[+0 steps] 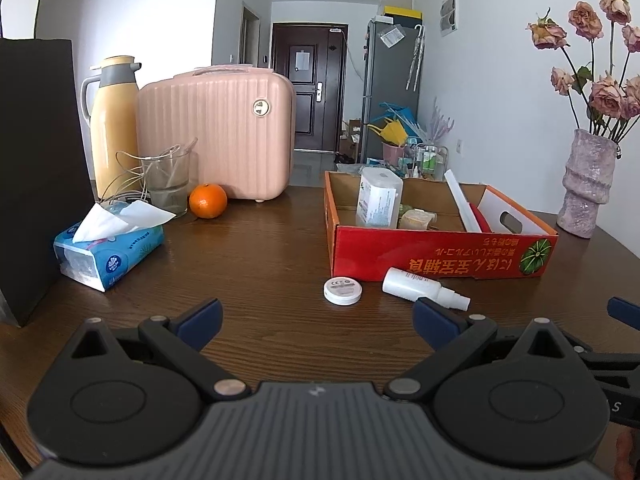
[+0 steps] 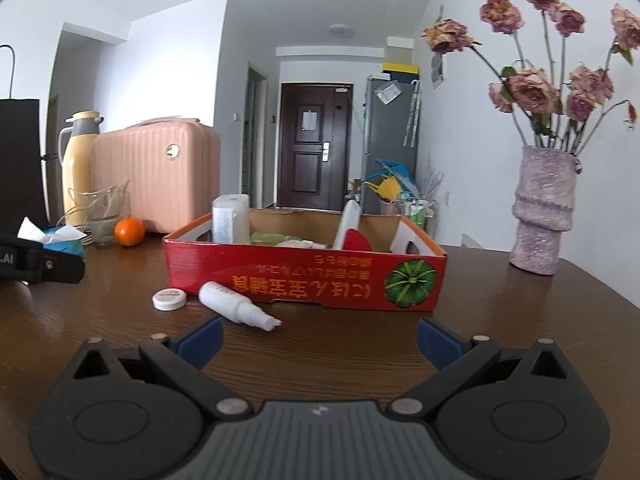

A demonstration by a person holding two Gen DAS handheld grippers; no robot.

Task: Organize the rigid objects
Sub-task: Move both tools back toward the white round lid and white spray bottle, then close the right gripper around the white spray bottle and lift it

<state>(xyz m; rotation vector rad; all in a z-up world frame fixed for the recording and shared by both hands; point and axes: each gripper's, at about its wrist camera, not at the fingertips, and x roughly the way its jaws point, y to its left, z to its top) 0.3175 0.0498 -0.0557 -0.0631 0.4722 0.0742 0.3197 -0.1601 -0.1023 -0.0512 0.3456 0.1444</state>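
The white spray bottle (image 2: 236,305) is lying on its side on the wooden table (image 2: 520,320), just in front of the red cardboard box (image 2: 304,276) and close to its near wall, nozzle pointing away from the box toward the cameras. Right beside it, on the side away from the pumpkin picture printed on the box, sits a small round white tin (image 2: 169,299), flat on the table and not touching the bottle. Inside the box there's a white rectangular container (image 1: 378,199) standing upright at the far corner, plus some yellowish-green packets and a white and red thing leaning against a divider, hard to say what exactly. Neither claw is on anything: the left gripper (image 1: 318,318) has its blue-padded fingers (image 1: 200,318) spread wide with only bare table between them, and the bottle's nozzle end lies just ahead of its one finger in the left wrist view. The right gripper (image 2: 320,338) is spread wide too, empty, with the bottle a bit ahead and off toward its one finger. Further out from the box: an orange (image 1: 208,200), a glass cup (image 1: 166,184), a pink suitcase (image 1: 216,132), a yellow thermos (image 1: 110,120), a blue tissue pack (image 1: 106,248), and on the box's pumpkin side a pinkish vase (image 2: 540,208) of dried roses.
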